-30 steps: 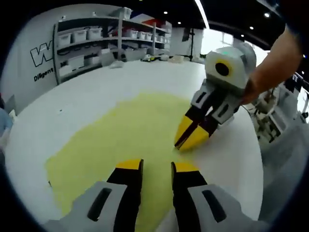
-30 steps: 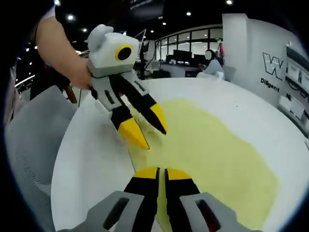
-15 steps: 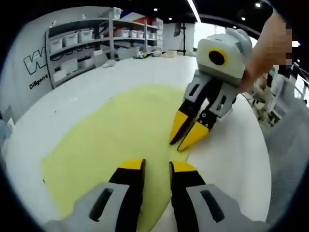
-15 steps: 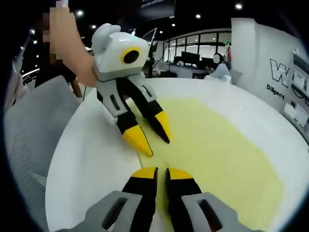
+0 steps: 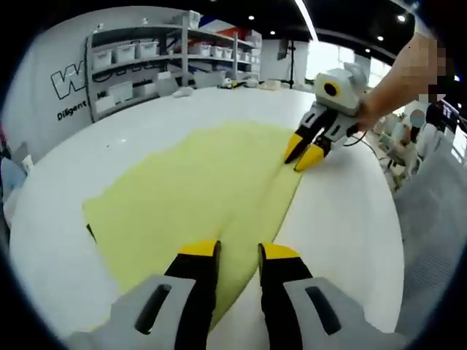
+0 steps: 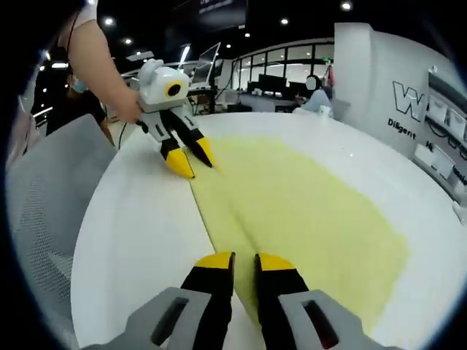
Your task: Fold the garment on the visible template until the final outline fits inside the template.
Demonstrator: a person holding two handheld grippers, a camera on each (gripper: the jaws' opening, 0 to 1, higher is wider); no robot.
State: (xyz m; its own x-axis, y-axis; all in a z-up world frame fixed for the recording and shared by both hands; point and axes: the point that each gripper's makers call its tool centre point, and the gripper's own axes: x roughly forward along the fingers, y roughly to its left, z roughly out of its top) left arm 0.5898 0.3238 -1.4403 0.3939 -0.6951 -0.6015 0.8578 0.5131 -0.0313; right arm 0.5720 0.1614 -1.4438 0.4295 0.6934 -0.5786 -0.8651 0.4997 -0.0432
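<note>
- On a round white table (image 5: 350, 219), a pale yellow garment (image 5: 197, 189) lies spread flat, a long fold line running down its length toward 6 o'clock in the left gripper view.
- At 6 o'clock of the left gripper view, the left gripper (image 5: 238, 254) hovers over the garment's near edge, its 2 yellow-tipped jaws parted by a narrow gap with nothing between them.
- Across the cloth, at 1 o'clock of that view, the right gripper (image 5: 306, 151) sits at the garment's far edge, held by a person's hand (image 5: 379, 102); its jaws stand slightly apart, tips down at the fabric, and whether they pinch cloth cannot be told.
- Seen from the right gripper view, the right gripper (image 6: 244, 258) shows at 6 o'clock with a slim gap between its jaws, above the garment (image 6: 306, 211).
- At 11 o'clock of the right gripper view, the left gripper (image 6: 189, 160) points down at the cloth's far edge, jaws spread.
- Behind the table in the left gripper view, shelving (image 5: 146, 62) with white bins stands at 11 o'clock against a wall.
- A grey mesh chair (image 6: 44, 197) stands beside the table at 9 o'clock of the right gripper view.
</note>
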